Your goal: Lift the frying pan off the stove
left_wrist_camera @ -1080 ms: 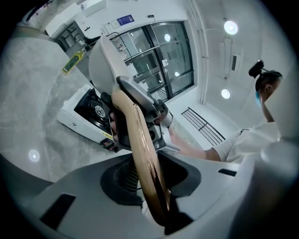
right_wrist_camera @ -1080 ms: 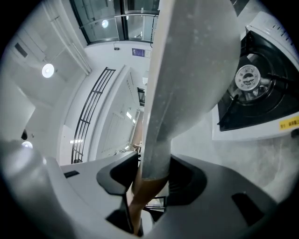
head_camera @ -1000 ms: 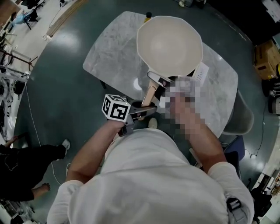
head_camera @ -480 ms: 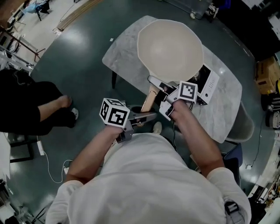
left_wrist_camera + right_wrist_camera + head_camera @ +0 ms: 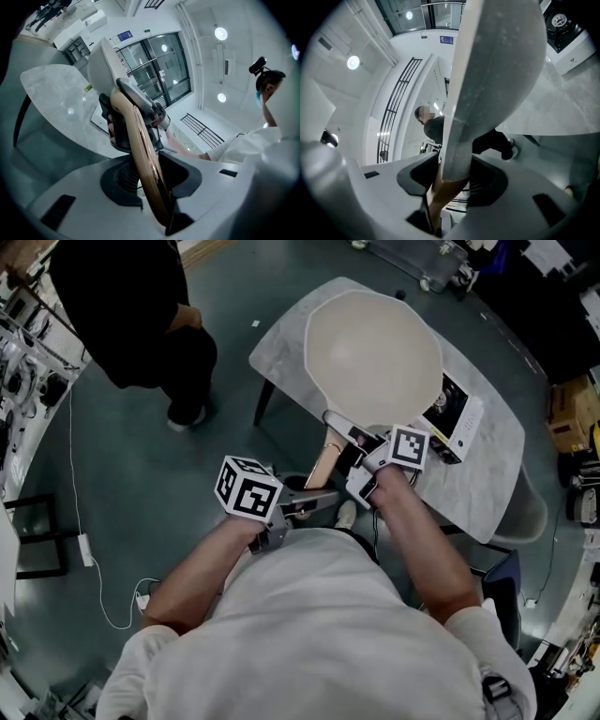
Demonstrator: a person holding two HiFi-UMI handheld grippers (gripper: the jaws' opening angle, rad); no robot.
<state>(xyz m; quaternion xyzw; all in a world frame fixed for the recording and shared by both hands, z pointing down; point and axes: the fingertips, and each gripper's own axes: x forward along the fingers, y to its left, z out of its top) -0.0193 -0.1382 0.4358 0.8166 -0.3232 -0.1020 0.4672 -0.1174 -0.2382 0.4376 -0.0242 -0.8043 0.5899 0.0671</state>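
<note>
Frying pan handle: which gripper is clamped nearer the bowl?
The right gripper, shut on the grey neck beside the frying pan bowl; the left gripper holds the wooden end, farthest from it.

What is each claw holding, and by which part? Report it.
Both hold the frying pan by its wooden handle: left claw near the free end, right claw where it joins the pan.

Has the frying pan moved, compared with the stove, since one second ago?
Yes. In the head view the frying pan now covers less of the stove: it has shifted left, away from it, and is probably lifted.
</note>
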